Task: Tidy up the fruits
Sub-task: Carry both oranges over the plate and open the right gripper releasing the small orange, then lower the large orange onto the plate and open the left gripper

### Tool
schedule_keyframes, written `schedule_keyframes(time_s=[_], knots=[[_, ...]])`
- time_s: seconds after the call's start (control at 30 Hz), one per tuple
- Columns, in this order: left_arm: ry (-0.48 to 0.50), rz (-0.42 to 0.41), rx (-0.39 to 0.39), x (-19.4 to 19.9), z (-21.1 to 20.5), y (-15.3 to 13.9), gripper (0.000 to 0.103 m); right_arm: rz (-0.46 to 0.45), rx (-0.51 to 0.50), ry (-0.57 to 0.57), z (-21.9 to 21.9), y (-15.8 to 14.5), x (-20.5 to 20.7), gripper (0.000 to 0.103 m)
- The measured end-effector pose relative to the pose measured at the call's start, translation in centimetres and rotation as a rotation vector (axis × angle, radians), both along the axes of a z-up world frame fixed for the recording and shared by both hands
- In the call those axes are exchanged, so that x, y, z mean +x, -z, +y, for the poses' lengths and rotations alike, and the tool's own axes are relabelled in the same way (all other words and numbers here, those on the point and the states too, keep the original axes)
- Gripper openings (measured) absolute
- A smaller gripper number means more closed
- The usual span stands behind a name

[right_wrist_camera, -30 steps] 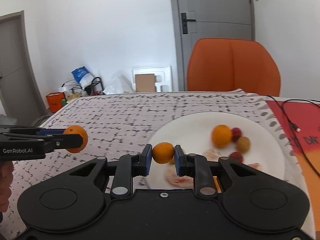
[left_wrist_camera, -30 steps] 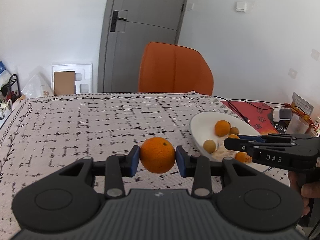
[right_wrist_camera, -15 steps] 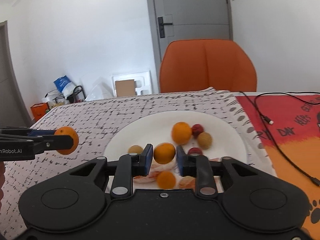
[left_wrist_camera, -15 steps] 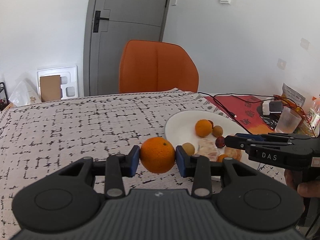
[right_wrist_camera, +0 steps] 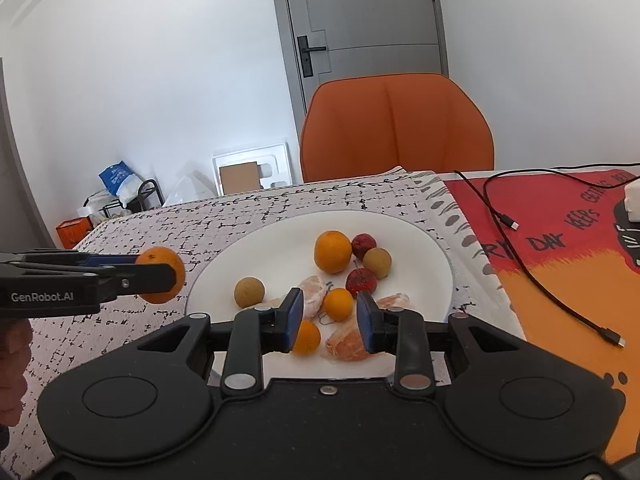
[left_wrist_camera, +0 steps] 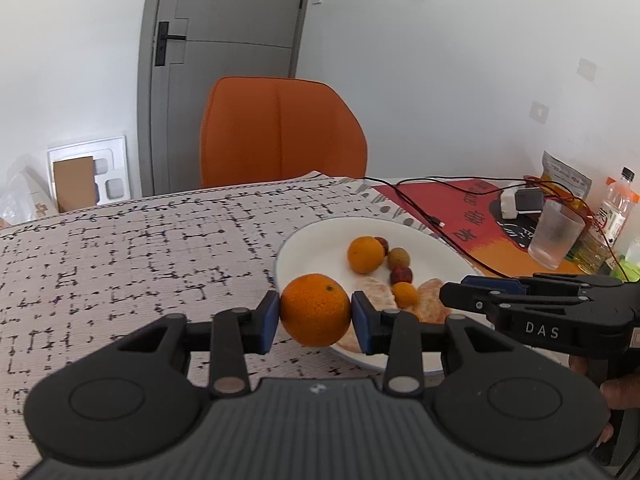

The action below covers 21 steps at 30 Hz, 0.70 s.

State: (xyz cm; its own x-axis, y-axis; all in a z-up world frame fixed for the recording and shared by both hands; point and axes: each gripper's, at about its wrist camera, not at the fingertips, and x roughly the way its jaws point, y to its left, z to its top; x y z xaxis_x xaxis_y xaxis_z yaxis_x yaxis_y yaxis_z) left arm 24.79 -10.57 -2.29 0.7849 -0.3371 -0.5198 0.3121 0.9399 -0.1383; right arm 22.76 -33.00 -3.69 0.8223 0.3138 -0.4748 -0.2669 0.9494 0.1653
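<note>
Left gripper (left_wrist_camera: 315,311) pinches the orange (left_wrist_camera: 315,310) at the near rim of the white plate (right_wrist_camera: 432,248). Carry it over a bare patch and lower before you release. Right gripper (right_wrist_camera: 328,314) now stands spread; the small orange fruit (right_wrist_camera: 338,304) it held a second ago lies on the plate.

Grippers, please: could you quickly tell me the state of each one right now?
Left gripper: closed on the large orange.
Right gripper: open, holding nothing, over the white plate.
</note>
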Motion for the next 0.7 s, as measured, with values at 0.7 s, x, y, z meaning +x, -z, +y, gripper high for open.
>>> schedule_keyframes(time_s=[0.7], knots=[[0.050,-0.005,-0.006,-0.9,-2.8,-1.0,0.045,-0.001,0.031,0.049,-2.0,0.3,-1.9,0.038]])
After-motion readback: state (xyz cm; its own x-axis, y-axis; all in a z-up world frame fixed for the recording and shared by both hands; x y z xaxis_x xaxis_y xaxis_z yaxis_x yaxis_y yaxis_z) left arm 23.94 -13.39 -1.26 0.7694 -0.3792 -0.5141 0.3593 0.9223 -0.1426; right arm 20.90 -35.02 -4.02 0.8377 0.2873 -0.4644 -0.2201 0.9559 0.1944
